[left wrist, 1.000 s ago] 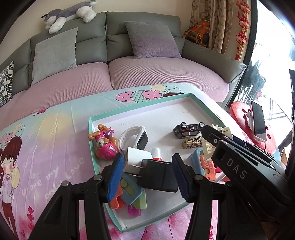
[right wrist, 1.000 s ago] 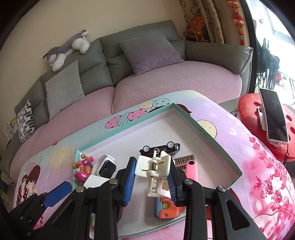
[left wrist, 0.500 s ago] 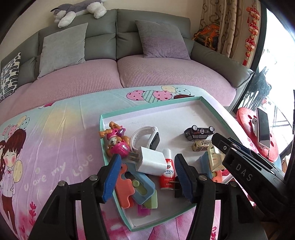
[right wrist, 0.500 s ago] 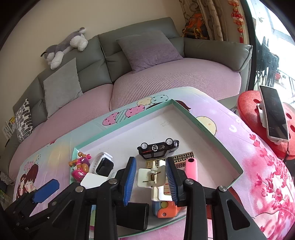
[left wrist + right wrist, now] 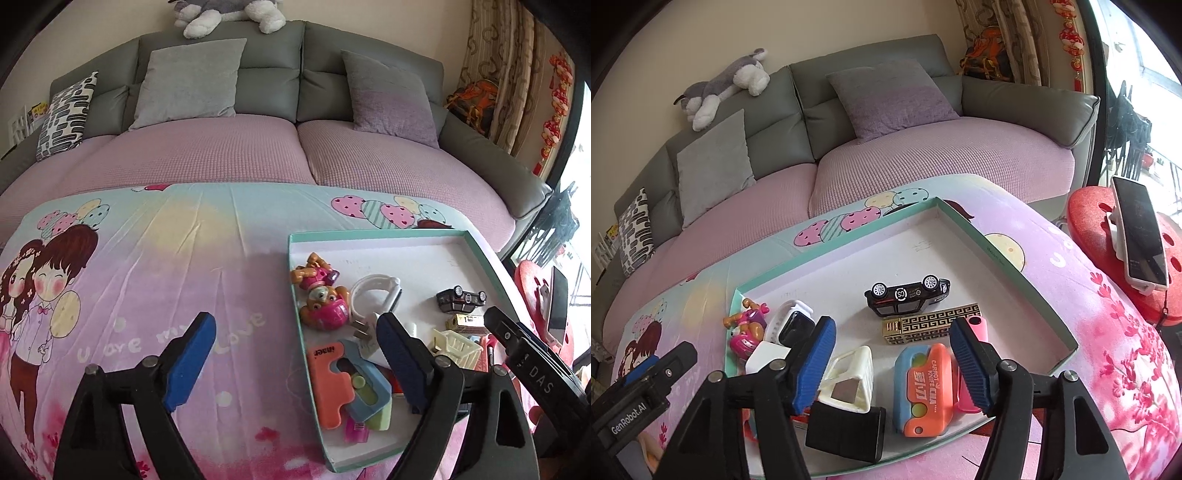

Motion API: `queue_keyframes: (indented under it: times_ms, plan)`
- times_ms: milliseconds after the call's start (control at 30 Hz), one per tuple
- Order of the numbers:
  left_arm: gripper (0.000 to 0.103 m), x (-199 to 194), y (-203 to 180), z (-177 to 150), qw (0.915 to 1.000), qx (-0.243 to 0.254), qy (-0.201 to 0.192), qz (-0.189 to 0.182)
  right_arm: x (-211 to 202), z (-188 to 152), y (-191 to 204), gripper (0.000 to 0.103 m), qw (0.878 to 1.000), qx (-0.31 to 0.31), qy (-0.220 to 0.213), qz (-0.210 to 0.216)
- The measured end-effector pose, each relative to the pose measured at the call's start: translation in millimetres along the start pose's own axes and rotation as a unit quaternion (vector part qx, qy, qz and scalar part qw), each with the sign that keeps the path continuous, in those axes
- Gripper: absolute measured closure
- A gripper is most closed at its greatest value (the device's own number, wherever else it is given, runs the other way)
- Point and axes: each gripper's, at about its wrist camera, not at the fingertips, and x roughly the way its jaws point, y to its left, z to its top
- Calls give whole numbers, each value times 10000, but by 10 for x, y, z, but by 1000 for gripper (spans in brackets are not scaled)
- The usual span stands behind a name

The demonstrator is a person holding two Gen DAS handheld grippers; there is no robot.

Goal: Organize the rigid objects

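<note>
A white tray with a teal rim (image 5: pixel 1027 275) (image 5: pixel 369 233) sits on the pink cartoon tablecloth and holds several small objects: a black toy car (image 5: pixel 908 295), a gold patterned box (image 5: pixel 932 323), an orange-and-blue carrot knife toy (image 5: pixel 925 387), a cream clip (image 5: pixel 849 380), a black charger (image 5: pixel 846 430), a white smartwatch (image 5: pixel 375 295) and a pink pup toy (image 5: pixel 323 297). My left gripper (image 5: pixel 295 363) is open and empty, over the tray's left edge. My right gripper (image 5: pixel 892 363) is open and empty, above the clip and the carrot knife.
A grey sofa with pink covers and cushions (image 5: pixel 258 147) stands behind the table. A red stool (image 5: pixel 1119 258) with a phone on a stand (image 5: pixel 1141 232) is at the right. Bare tablecloth (image 5: pixel 147 277) lies left of the tray.
My left gripper let go of the black charger, opened and swung left. My right gripper opened and released the cream clip, which now lies in the tray.
</note>
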Motion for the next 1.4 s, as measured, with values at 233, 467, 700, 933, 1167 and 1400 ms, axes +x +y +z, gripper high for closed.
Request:
queue_keyframes:
  times_ms: [233, 467, 700, 933, 1167, 1400]
  plan:
    - [14, 92, 435, -5, 9960, -620, 82, 645, 45, -27, 98, 10, 9997, -219, 56, -16]
    - [14, 208, 726, -75, 9878, -1194, 300, 956, 99, -69, 203, 0, 9988, -459, 150, -56]
    - [13, 244, 780, -112, 9863, -1261, 362, 1000, 139, -99, 288, 0, 9976, -647, 224, -98]
    - [13, 279, 723, -107, 9883, -1150, 399, 923, 169, -109, 314, 0, 9970, -714, 274, -97]
    - [0, 222, 684, -85, 9900, -1128, 268, 805, 159, -115, 346, 0, 9969, -735, 259, -103]
    - [0, 50, 686, -66, 9912, -1164, -19, 629, 56, -144, 424, 0, 9968, -781, 178, -15]
